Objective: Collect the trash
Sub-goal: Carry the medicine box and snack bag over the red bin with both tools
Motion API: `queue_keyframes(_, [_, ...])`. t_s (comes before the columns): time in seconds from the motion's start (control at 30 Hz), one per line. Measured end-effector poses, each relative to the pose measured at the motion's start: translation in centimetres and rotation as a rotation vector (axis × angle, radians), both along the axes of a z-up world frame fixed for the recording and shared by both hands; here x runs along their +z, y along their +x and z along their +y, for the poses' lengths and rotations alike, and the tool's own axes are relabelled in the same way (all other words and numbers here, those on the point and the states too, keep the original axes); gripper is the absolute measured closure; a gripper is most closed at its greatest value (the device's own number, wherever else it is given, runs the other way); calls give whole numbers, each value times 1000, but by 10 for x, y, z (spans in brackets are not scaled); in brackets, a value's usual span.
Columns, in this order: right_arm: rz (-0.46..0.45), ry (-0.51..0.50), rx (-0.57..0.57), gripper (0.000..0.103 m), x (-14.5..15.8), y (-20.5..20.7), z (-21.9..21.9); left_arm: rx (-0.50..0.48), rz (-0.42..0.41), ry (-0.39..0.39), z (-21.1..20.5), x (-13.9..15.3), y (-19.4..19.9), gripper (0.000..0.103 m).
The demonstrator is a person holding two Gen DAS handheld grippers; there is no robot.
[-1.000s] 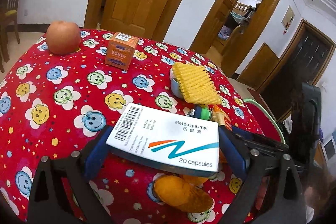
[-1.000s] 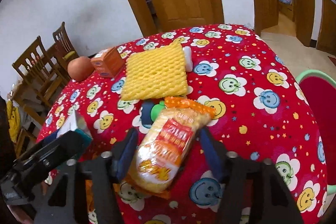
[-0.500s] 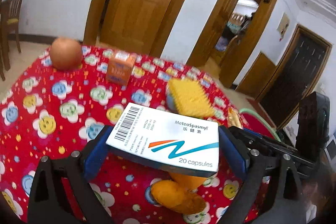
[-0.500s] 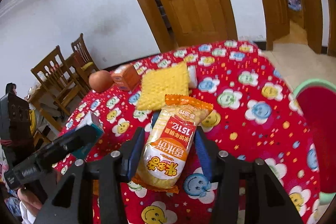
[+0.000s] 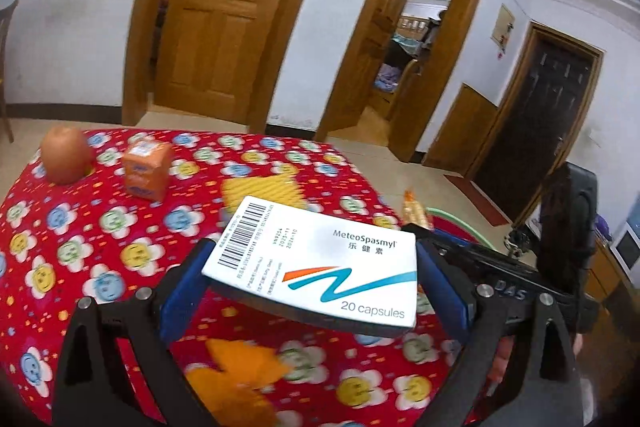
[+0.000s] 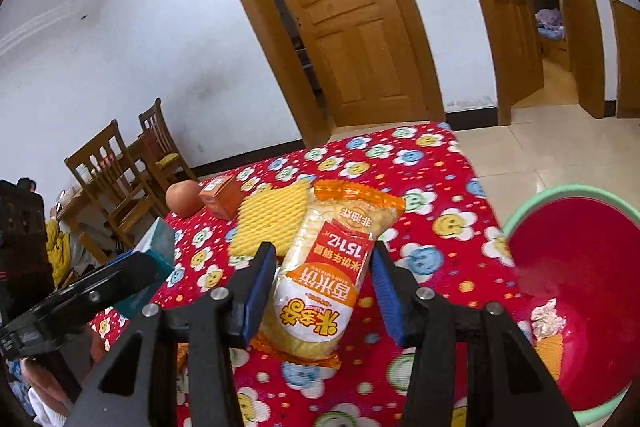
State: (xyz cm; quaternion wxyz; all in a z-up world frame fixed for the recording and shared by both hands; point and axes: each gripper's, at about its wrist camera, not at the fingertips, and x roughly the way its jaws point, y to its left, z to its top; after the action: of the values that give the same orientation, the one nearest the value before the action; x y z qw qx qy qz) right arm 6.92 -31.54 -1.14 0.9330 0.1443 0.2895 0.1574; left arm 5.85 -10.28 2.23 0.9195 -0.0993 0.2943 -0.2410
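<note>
Between the blue-padded fingers (image 5: 188, 287) of the left gripper (image 5: 316, 279) sits a flat white cardboard medicine box printed "MeteoSpasmyl, 20 capsules" (image 5: 316, 263), clamped at its two short ends and held level above the surface. Below those fingers lies a blurred orange peel-like scrap (image 5: 236, 379) on the red smiley-flower tablecloth covering the surface (image 5: 80, 259). The right gripper (image 6: 320, 291) has its fingers (image 6: 256, 291) pressed against the sides of a yellow-and-orange plastic snack packet with red Chinese lettering (image 6: 332, 267), lifted clear of the cloth. To the right of those fingers and lower stands a red plastic basin with a pale green rim (image 6: 580, 267), holding a crumpled white wad (image 6: 546, 319) and a scrap of yellow mesh (image 6: 548, 351). Beyond the right fingers a yellow foam fruit net (image 6: 272, 219) lies flat; farther off stand a small orange carton (image 6: 220, 195) and, just beside it, a round reddish fruit (image 6: 182, 199). Wooden chairs (image 6: 108, 171) stand past the surface's left edge.
</note>
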Motion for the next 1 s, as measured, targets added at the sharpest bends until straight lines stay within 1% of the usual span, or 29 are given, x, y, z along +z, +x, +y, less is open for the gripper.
queue_keyframes(0.1, [-9, 11, -25, 52, 2, -4, -15, -41, -17, 12, -19, 9, -4, 8])
queue_keyframes(0.2, [-17, 33, -50, 52, 5, -9, -29, -65, -44, 45, -35, 17, -5, 8])
queue_keyframes(0.33, [-21, 52, -83, 52, 7, -17, -45, -102, -56, 39, -55, 26, -5, 8])
queue_keyframes(0.5, [-30, 67, -117, 52, 9, -28, -63, -132, -75, 53, -78, 30, -7, 8])
queue_keyframes(0.7, [-22, 88, -172, 52, 5, -37, -92, -181, -68, 71, -107, 29, -5, 8])
queue_keyframes(0.83, [-19, 115, -216, 52, 3, -45, -116, -212, -59, 69, -129, 28, -3, 8])
queue_keyframes(0.93, [-20, 122, -242, 52, 2, -51, -129, -238, -32, 54, -148, 25, 1, 8])
queue_keyframes(1.0, [-15, 130, -263, 52, -1, -55, -139, -259, 1, 45, -161, 20, 5, 8])
